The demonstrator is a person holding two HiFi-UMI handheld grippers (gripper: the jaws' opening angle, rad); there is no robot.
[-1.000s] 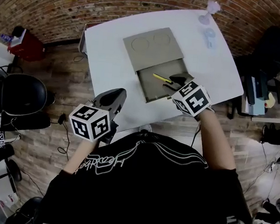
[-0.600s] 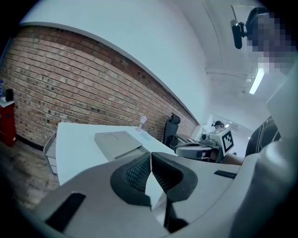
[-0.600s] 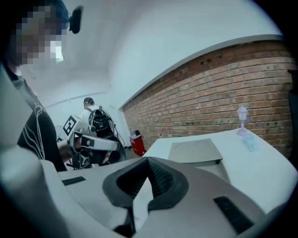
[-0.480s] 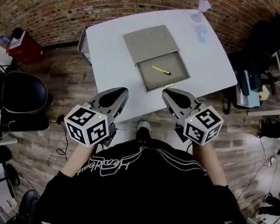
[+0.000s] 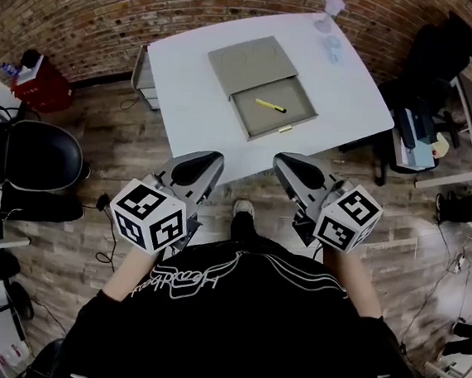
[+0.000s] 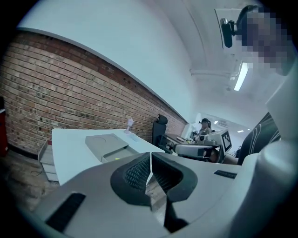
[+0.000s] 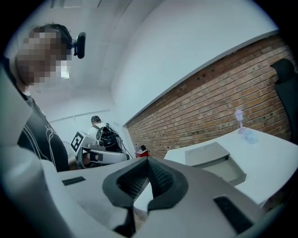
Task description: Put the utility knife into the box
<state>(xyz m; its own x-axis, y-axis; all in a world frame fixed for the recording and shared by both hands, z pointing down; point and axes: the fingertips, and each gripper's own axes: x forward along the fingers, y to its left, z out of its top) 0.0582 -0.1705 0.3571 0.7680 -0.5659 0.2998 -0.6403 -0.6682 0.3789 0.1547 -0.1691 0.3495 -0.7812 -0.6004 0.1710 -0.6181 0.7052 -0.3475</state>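
The yellow utility knife (image 5: 270, 106) lies inside the open grey box (image 5: 282, 124), whose sliding lid (image 5: 252, 66) covers its far half, on the white table (image 5: 187, 96). Both grippers are held off the table, near the person's chest, well short of the box. My left gripper (image 5: 206, 161) is shut with nothing in it; its jaws meet in the left gripper view (image 6: 150, 168). My right gripper (image 5: 288, 162) is shut and empty too, jaws touching in the right gripper view (image 7: 148, 163). The box (image 7: 219, 162) shows beyond them on the table.
A small clear cup and plastic piece (image 5: 330, 25) sit at the table's far right corner. A black office chair (image 5: 31, 160) stands at left, a red box (image 5: 37, 78) by the brick wall, and a desk with clutter (image 5: 428, 136) at right. Wood floor lies below the grippers.
The right gripper let go of the knife in the box, pulled back off the table toward the body and shut. The left gripper stayed about where it was.
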